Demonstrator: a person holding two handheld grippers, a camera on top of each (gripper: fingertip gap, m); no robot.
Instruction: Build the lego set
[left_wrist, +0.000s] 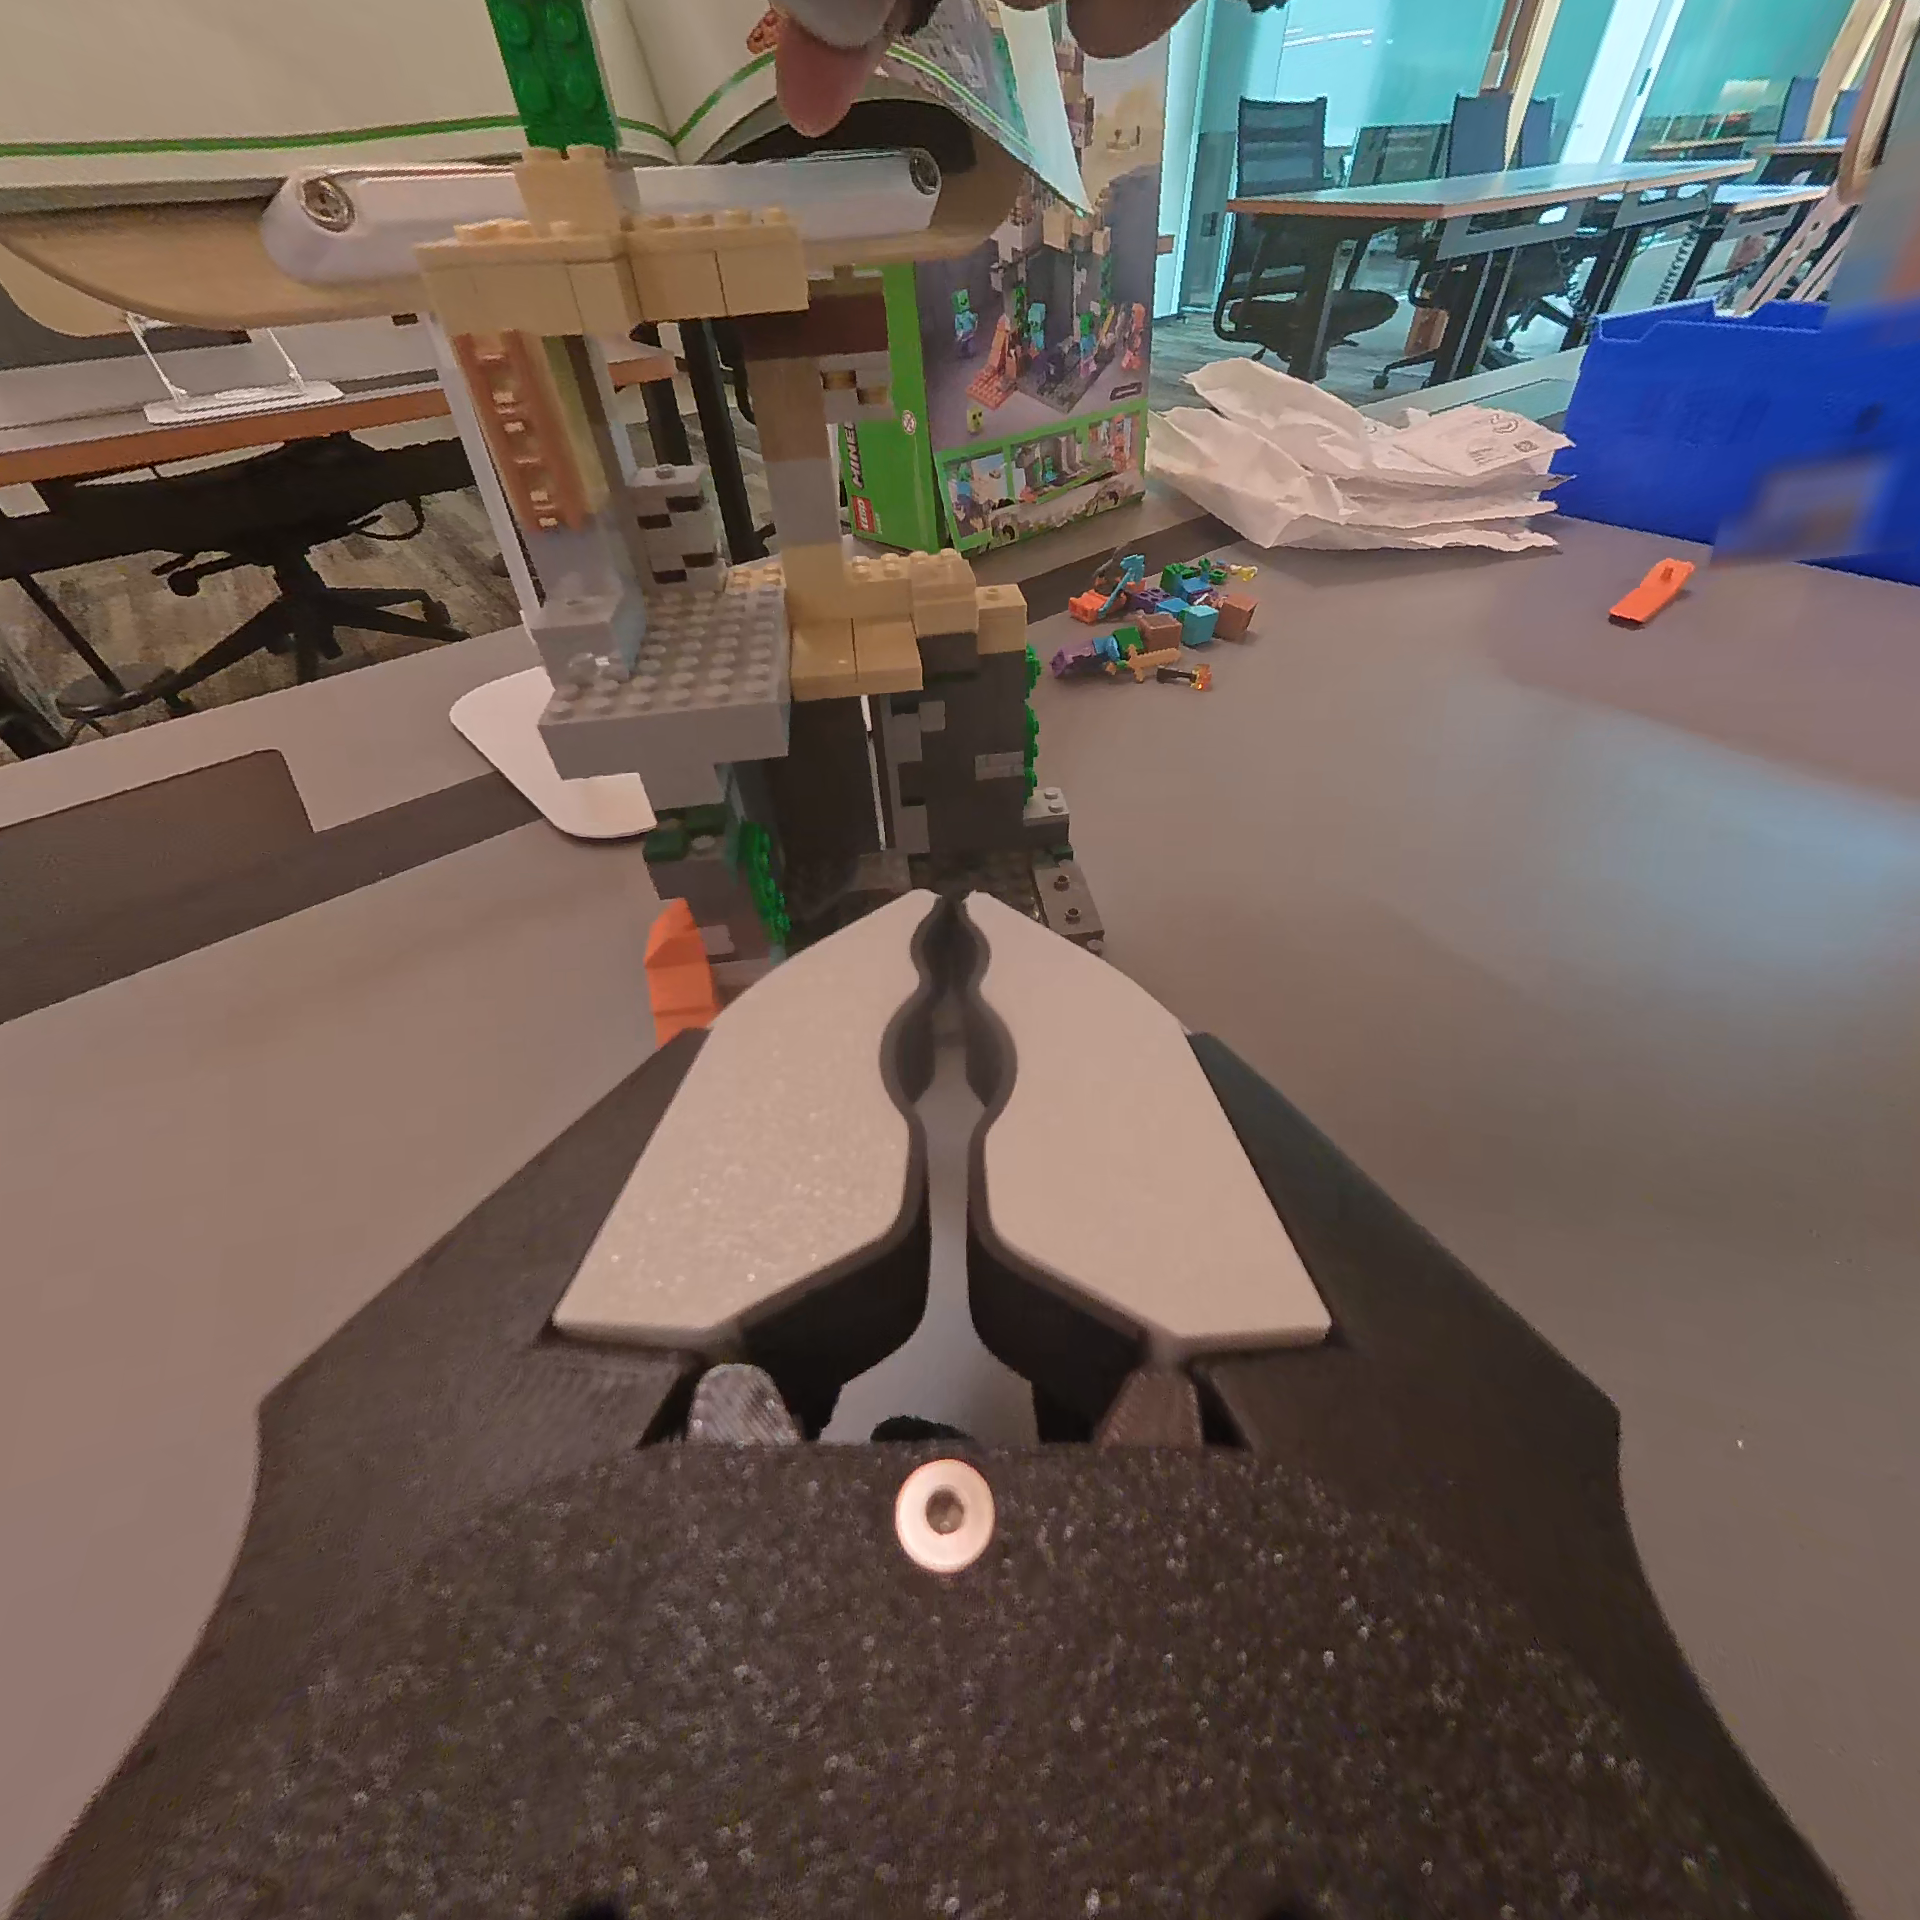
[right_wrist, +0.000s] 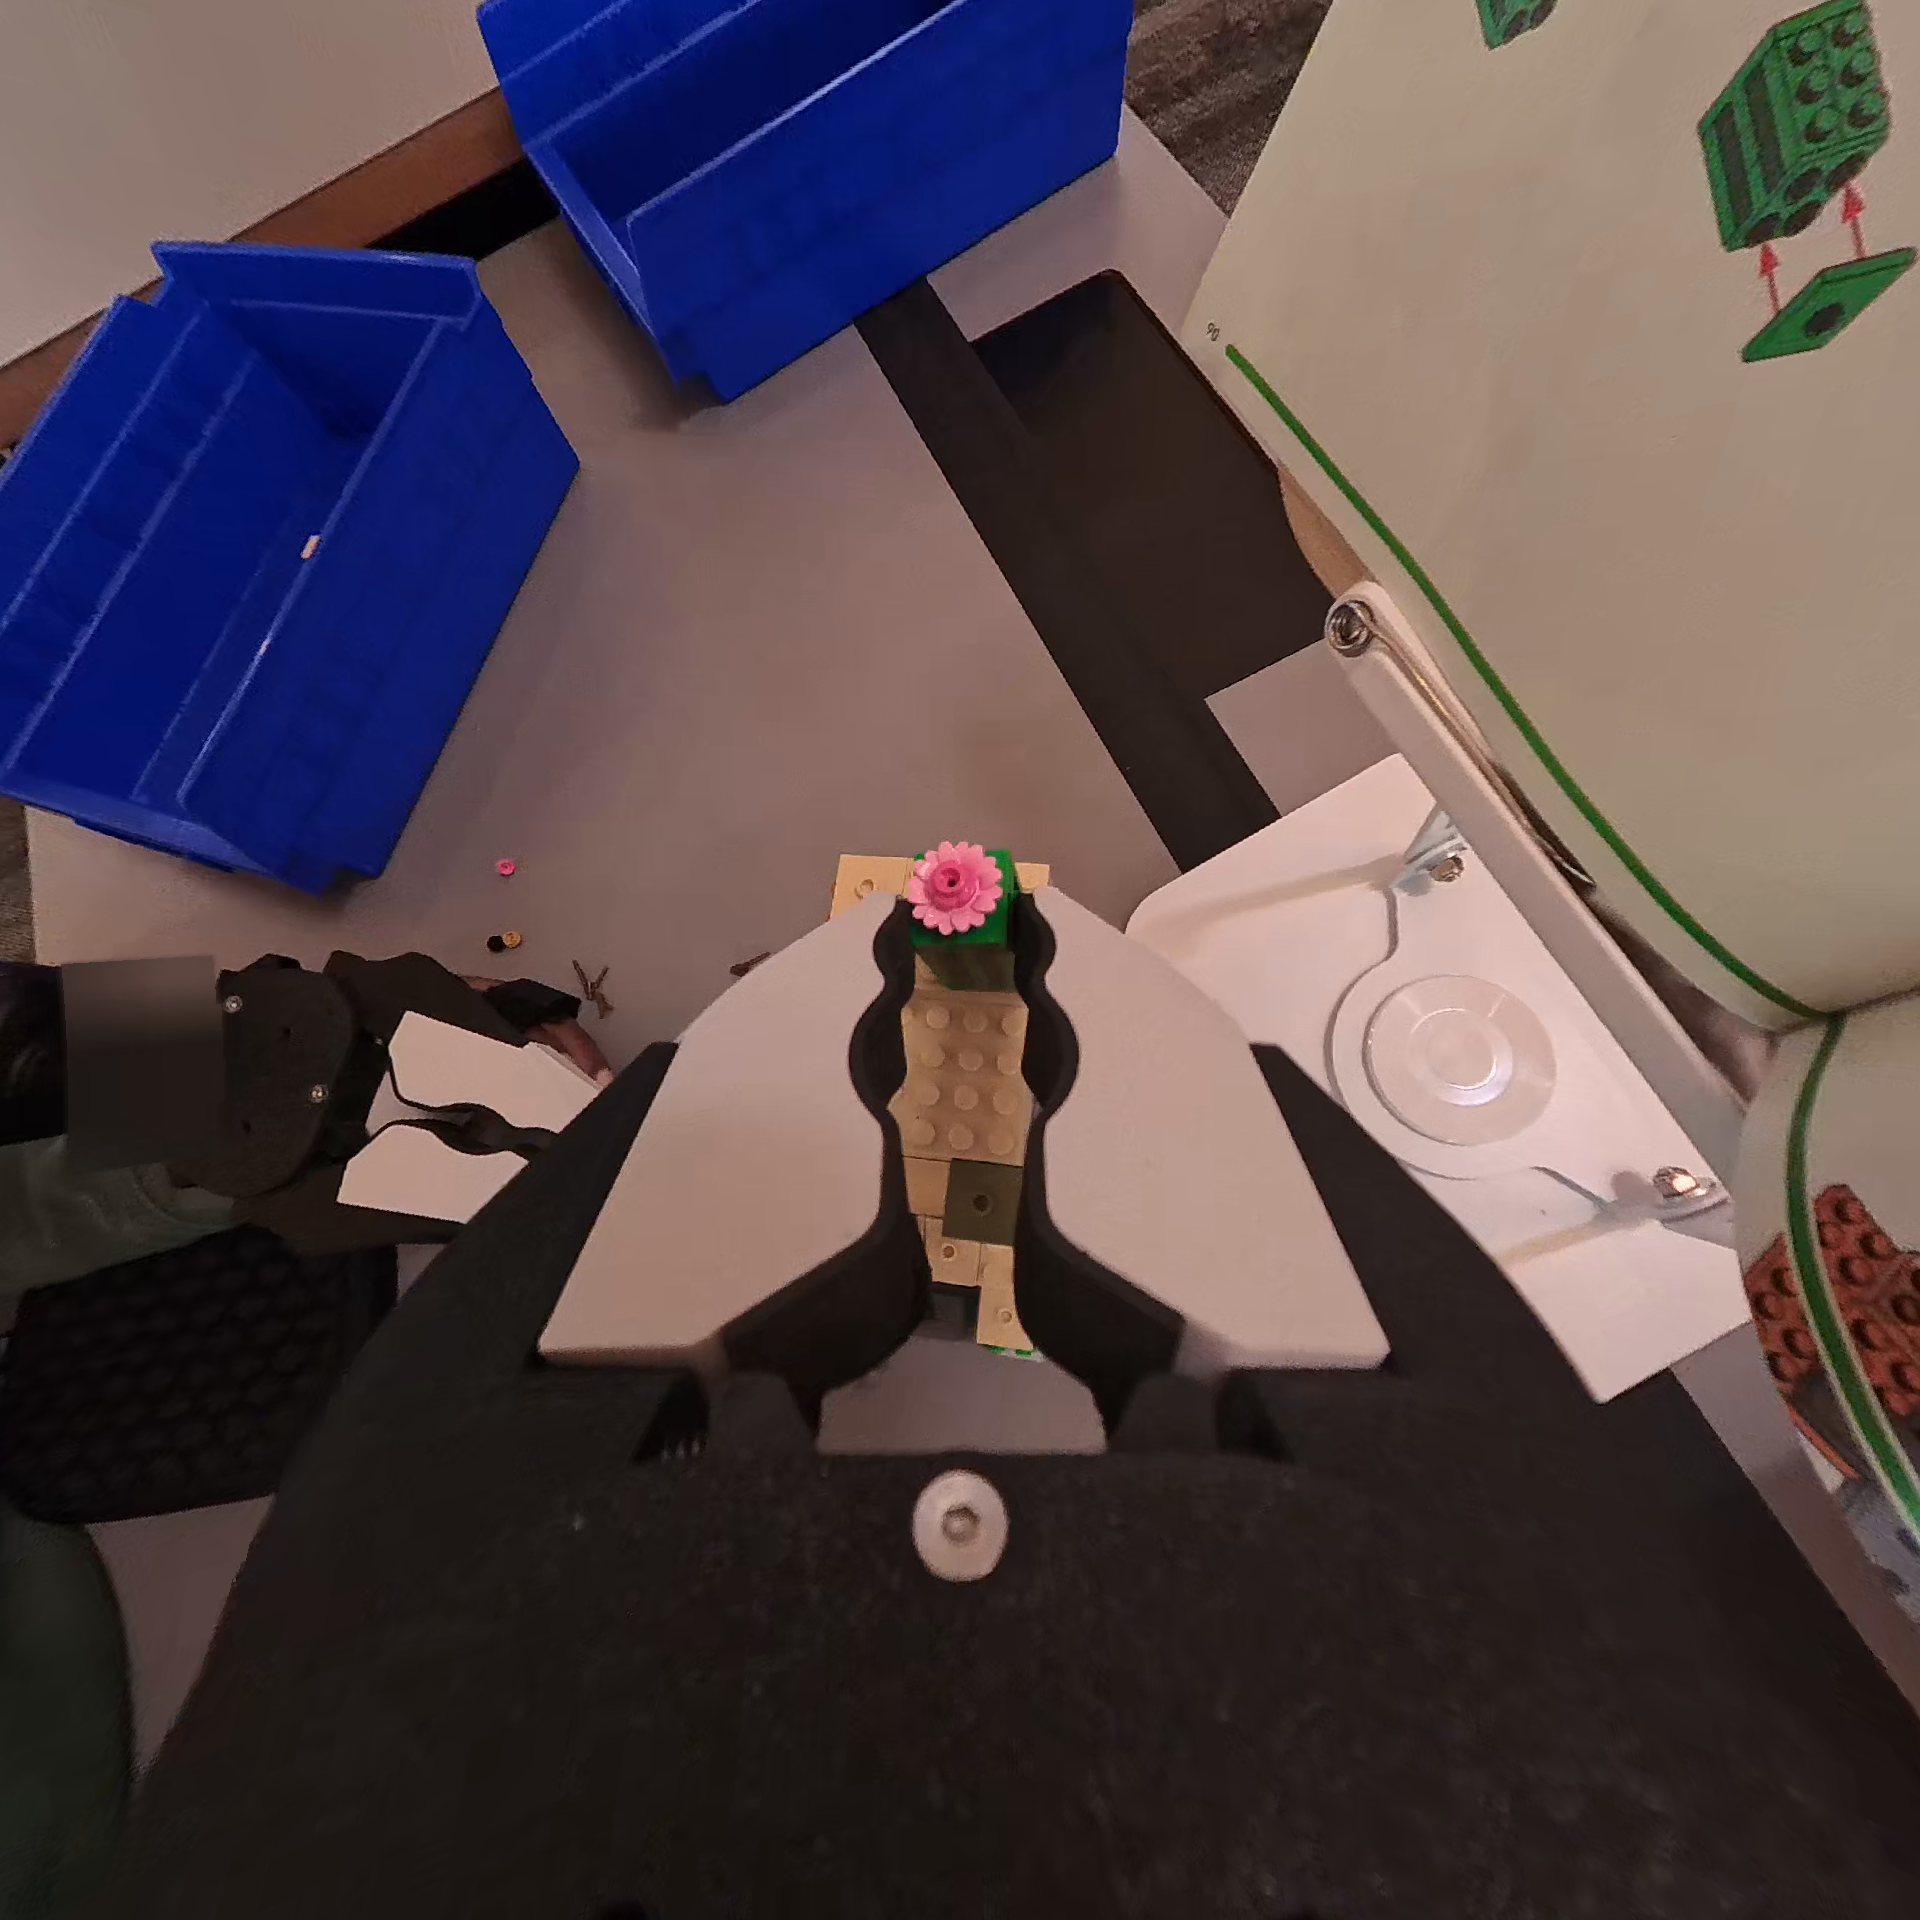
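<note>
My right hand-held gripper (right_wrist: 961, 920) is nearly closed on a green column (right_wrist: 961, 951) topped with a pink flower (right_wrist: 954, 885), pinching it just under the bloom, directly above the tan roof (right_wrist: 966, 1081) of the lego build (left_wrist: 758, 582) on the grey bench (right_wrist: 727, 644). My left hand-held gripper (left_wrist: 948, 914) is low at the build's dark base (left_wrist: 935, 790), tips all but together; I cannot tell whether they pinch anything. To seat the column well, I judge I should keep it upright, line it over the studs at the roof's far edge, and press straight down while my left steadies the base, since the tall build could tip. The open instruction book (right_wrist: 1621, 312) stands to my right.
</note>
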